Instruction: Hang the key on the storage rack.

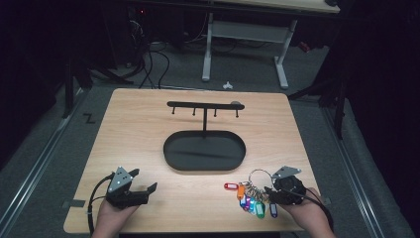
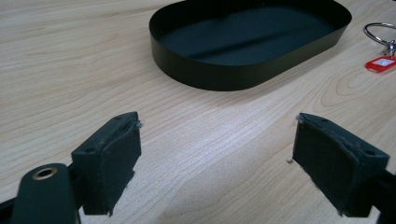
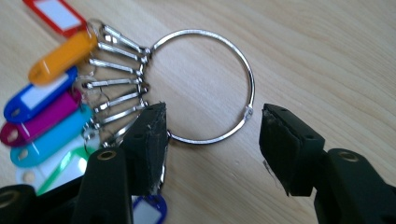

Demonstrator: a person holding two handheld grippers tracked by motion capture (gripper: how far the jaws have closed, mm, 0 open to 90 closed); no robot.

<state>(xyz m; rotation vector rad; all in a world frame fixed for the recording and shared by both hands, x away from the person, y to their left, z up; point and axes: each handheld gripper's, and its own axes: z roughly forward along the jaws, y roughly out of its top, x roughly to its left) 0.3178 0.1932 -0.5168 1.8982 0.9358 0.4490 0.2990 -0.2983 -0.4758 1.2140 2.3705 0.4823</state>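
a lab or recording room, by the look of it: black curtains all round, grey carpet floor (image 1: 44, 163), a tangle of cables (image 1: 148, 59) at 11 o'clock and a white-legged desk (image 1: 245, 34) at 12 o'clock behind the wooden counter (image 1: 133, 124).

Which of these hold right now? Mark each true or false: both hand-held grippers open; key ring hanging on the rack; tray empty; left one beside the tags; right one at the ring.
1. Both are open: true, left hand-held gripper and right hand-held gripper stand with jaws apart.
2. The key ring hangs on the hook rack: false, it lies on the table.
3. The oval tray is empty: true.
4. The left one is beside the coloured tags: false, bare wood lies between its jaws.
5. The right one is at the ring: true.
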